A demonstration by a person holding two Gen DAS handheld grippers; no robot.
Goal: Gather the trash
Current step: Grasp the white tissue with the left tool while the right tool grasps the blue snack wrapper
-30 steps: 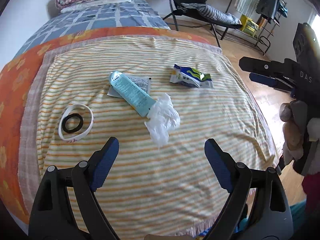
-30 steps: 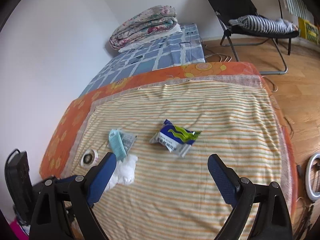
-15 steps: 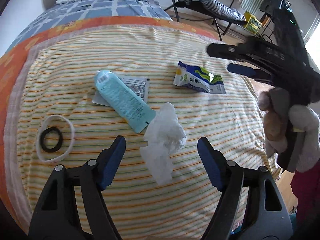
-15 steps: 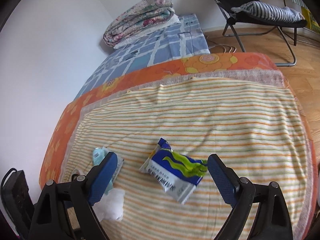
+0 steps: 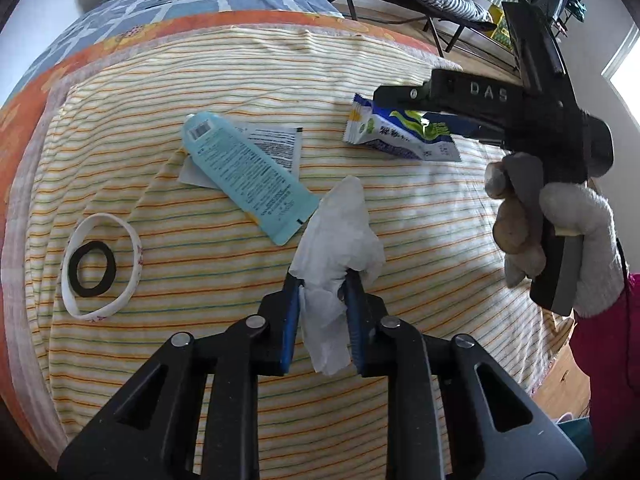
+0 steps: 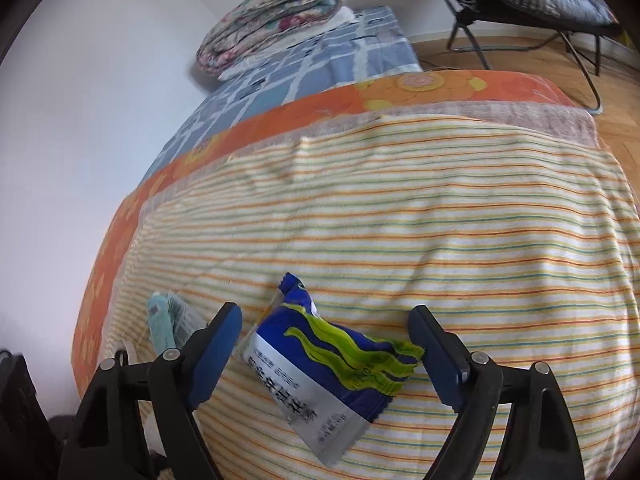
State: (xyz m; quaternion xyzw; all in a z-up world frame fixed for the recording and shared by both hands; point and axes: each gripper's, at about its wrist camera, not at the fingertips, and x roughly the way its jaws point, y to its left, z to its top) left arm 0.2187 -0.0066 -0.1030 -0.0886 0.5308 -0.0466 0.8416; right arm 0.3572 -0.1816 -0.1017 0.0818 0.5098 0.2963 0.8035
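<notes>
My left gripper (image 5: 322, 284) is shut on a crumpled white tissue (image 5: 340, 236) lying on the striped blanket (image 5: 200, 360). A light blue tube (image 5: 248, 176) lies just beyond it, on top of a flat white sachet (image 5: 276, 144). A blue, green and white snack wrapper (image 6: 332, 364) lies on the blanket between the open fingers of my right gripper (image 6: 324, 328). In the left wrist view the wrapper (image 5: 400, 132) lies under the right gripper (image 5: 404, 98), which reaches in from the right.
A white band (image 5: 102, 264) with a black ring (image 5: 92, 268) inside it lies at the left of the blanket. A folded quilt (image 6: 272, 16) sits at the bed's far end. A black folding chair (image 6: 520, 4) stands on the wood floor.
My left gripper moved forward and closed on the tissue. My right gripper moved down and forward, so the wrapper now lies between its fingers.
</notes>
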